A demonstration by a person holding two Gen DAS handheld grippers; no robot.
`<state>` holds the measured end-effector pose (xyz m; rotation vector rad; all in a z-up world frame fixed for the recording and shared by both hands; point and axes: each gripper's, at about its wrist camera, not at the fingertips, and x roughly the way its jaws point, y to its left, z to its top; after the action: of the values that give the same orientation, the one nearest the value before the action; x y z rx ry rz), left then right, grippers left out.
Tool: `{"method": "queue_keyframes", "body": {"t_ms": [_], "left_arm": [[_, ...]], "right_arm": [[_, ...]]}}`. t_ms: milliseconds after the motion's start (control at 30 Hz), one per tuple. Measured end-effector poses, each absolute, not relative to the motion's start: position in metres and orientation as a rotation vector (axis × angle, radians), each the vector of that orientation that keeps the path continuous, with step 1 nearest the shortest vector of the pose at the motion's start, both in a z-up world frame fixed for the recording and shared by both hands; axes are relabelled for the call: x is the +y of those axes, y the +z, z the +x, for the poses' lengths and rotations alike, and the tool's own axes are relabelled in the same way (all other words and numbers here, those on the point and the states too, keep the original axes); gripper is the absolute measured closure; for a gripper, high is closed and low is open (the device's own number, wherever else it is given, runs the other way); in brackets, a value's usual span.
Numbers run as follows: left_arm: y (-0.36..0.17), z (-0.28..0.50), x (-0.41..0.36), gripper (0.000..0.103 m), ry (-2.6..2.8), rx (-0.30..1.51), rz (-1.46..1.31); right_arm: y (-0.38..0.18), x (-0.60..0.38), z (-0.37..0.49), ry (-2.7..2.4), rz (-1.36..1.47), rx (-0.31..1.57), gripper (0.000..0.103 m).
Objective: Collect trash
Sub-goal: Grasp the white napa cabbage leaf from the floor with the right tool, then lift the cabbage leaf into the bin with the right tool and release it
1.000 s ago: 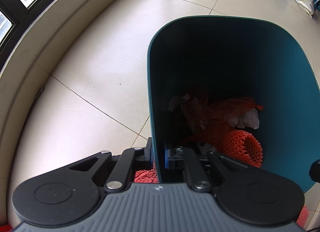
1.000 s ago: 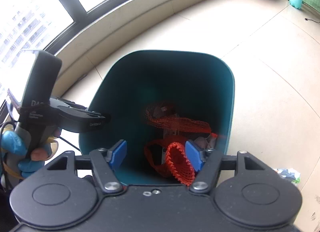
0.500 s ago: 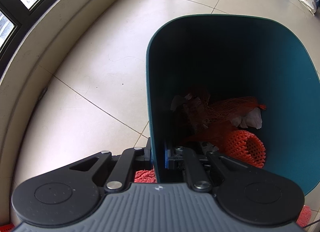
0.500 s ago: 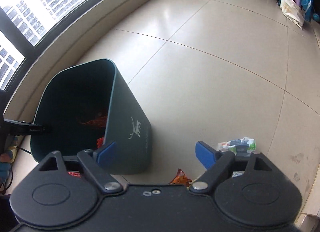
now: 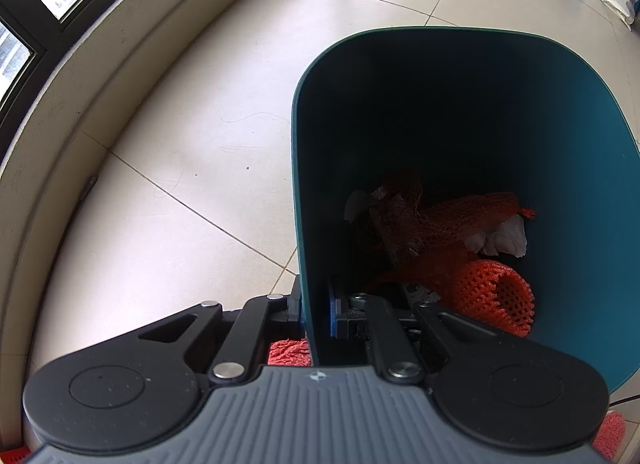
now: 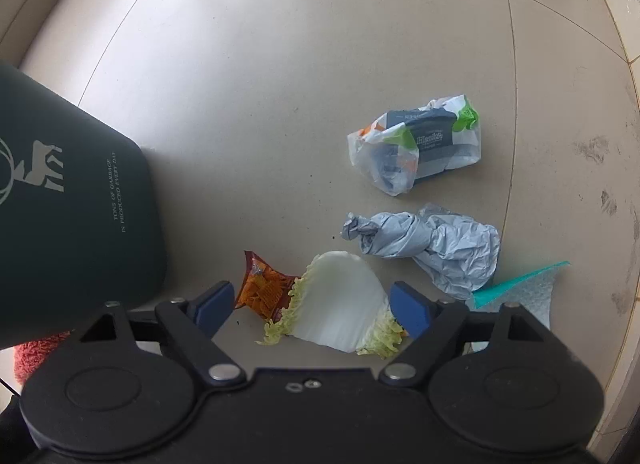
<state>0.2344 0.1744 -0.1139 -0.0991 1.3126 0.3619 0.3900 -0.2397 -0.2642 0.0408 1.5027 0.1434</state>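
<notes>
My left gripper (image 5: 316, 318) is shut on the near wall of the teal trash bin (image 5: 580, 183), one finger inside and one outside. Inside the bin lie an orange mesh bag (image 5: 460, 219), an orange foam net sleeve (image 5: 496, 296) and white tissue (image 5: 504, 236). My right gripper (image 6: 312, 302) points down at the floor with its jaws wide and closing. A white cabbage leaf (image 6: 344, 304) lies between its blue pads (image 6: 410, 306), untouched. An orange snack wrapper (image 6: 262, 288) lies partly under the leaf's left edge.
The bin's dark outer wall (image 6: 72, 203) stands left of the right gripper. A crumpled grey plastic bag (image 6: 432, 244), a white and grey package (image 6: 420, 143) and a teal-edged sheet (image 6: 520, 288) lie on the tiles. Red netting (image 5: 288, 352) lies by the bin's base. A curved window ledge (image 5: 60, 103) runs along the left.
My right gripper left the bin's opening, swung right and dropped to the floor over the cabbage leaf, its jaws now wider apart. The left gripper and bin kept still.
</notes>
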Motion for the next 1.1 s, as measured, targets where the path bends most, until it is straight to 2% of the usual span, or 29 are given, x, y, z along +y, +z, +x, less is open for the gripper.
{"method": "queue_keyframes", "body": {"t_ms": [467,667,833,1100], "left_arm": [[-0.116,0.233,0.171,0.094,0.355,1.309,-0.079],[-0.116,0.233,0.169,0.093,0.359,1.309,-0.074],[-0.116,0.233,0.169,0.093,0.359,1.309,-0.074],[-0.117,0.233,0.169,0.093,0.359,1.309,-0.08]], "right_arm": [[-0.346,-0.245,0.391,0.065,0.016,1.599,0.021],[-0.356,-0.245,0.387,0.057,0.008,1.596,0.021],[-0.357,-0.246,0.382,0.039,0.005,1.576,0.032],[-0.336,-0.25,0.376,0.082,0.018,1.597,0.035]]}}
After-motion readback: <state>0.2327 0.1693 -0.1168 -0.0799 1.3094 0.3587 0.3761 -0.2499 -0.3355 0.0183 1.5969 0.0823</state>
